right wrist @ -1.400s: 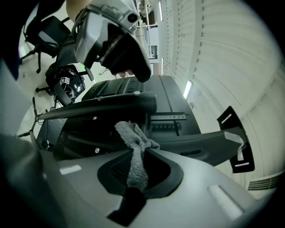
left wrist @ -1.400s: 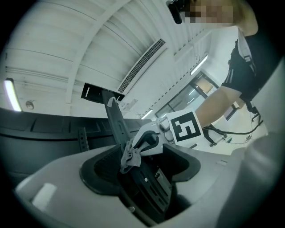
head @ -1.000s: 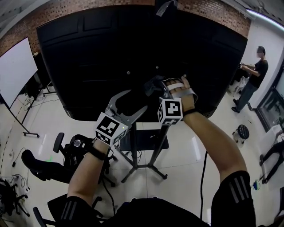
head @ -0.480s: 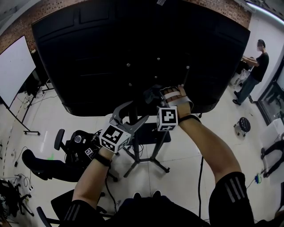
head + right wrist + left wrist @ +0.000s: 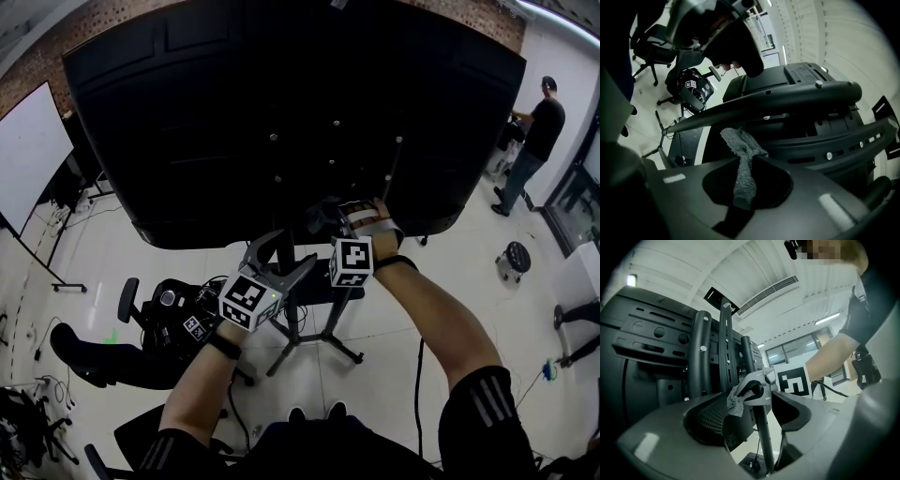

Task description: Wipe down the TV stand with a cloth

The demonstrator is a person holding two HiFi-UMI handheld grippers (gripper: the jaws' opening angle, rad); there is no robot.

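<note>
Landmark: a black metal TV stand [image 5: 322, 339], an upright post on splayed legs on a pale glossy floor. It carries a large black flat-screen television [image 5: 234, 112], seen from its back.
Right gripper: the right gripper [image 5: 742, 185] is at the top of the stand's post, just under the television's lower edge. Its jaws are pressed together on the cloth.
Cloth: a small grey knitted cloth [image 5: 740, 145] is pinched by its lower end. Its free end bunches up past the jaw tips, just beside a round black tube [image 5: 787, 101] of the stand. I cannot tell whether cloth and tube touch.
Left gripper: the left gripper [image 5: 281, 253] is lower down the stand than the right one. Its jaws are spread wide and hold nothing. In the left gripper view the stand's post rises between them, and contact with it cannot be made out.
Right hand: the right hand [image 5: 375, 223] grips its tool just behind the white square-marked cube [image 5: 352, 261], close to the stand's post.
Left of the stand: a white board on a wheeled frame [image 5: 28, 145] stands well apart. A black office chair [image 5: 89, 352] is near the stand's legs.
Right of the stand: a person in dark clothes [image 5: 534, 131] stands well apart, and a round black stool [image 5: 514, 258] is nearer.
</note>
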